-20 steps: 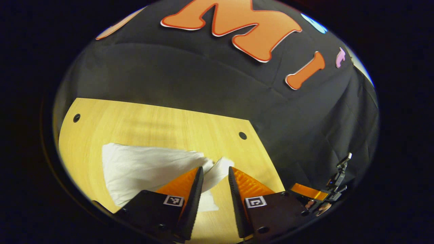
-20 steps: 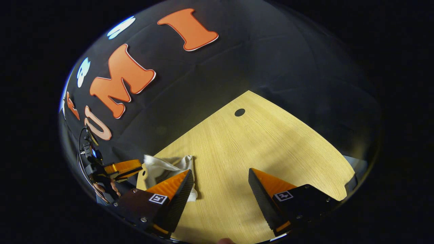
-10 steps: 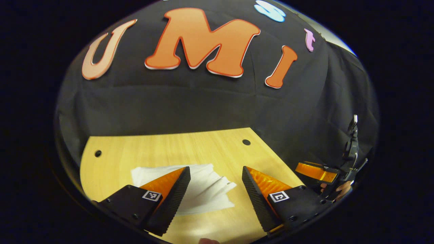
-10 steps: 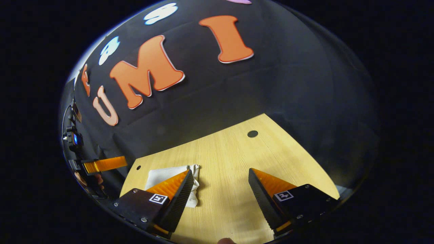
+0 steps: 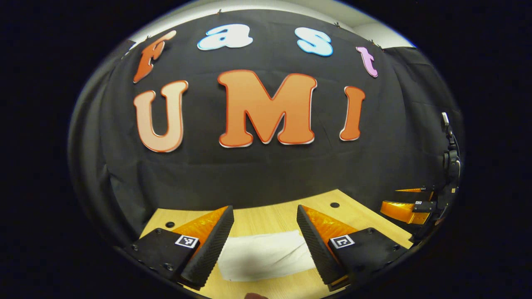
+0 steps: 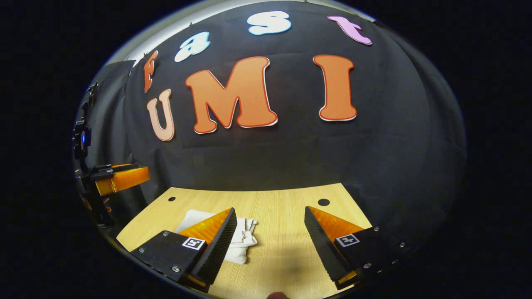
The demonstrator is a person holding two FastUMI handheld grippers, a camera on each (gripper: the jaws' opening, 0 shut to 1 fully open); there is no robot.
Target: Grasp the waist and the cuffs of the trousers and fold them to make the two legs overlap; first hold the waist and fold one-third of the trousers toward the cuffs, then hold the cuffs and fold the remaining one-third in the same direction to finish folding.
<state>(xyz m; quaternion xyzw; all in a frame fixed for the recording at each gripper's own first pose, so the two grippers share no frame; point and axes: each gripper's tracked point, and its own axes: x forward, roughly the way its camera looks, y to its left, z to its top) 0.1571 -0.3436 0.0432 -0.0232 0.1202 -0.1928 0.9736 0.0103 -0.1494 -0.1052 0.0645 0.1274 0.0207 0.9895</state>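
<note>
While both sets of jaws stand spread wide and grasp nothing, the white trousers [image 5: 264,255] lie folded into a compact, soft-edged bundle on the pale wood-grain bench [image 5: 266,218]. Seen from the left gripper view, the left gripper [image 5: 265,220] hangs above the bench with the bundle showing in the gap between its two wedge-shaped, ridged fingers, at about 6 o'clock in the round picture; the cloth looks smooth and slightly blurred, its near edge straight, its far edge gently curved. At roughly 3 o'clock in that view, the right gripper [image 5: 409,199] sits well apart from the trousers, off the bench's side edge, its fingers pointing inward. Seen from the right gripper view, the right gripper [image 6: 270,218] is likewise released, with bare bench [image 6: 282,249] between its fingers. The trousers [image 6: 245,234] lie at about 7 o'clock there, partly hidden behind that gripper's own nearer finger; the visible end shows crumpled, layered folds and a rounded corner. The left gripper [image 6: 120,178] appears at 9 o'clock, off the bench's edge and clear of the cloth. Small round holes mark the bench's far corners, and plain black cloth drapes behind it.
</note>
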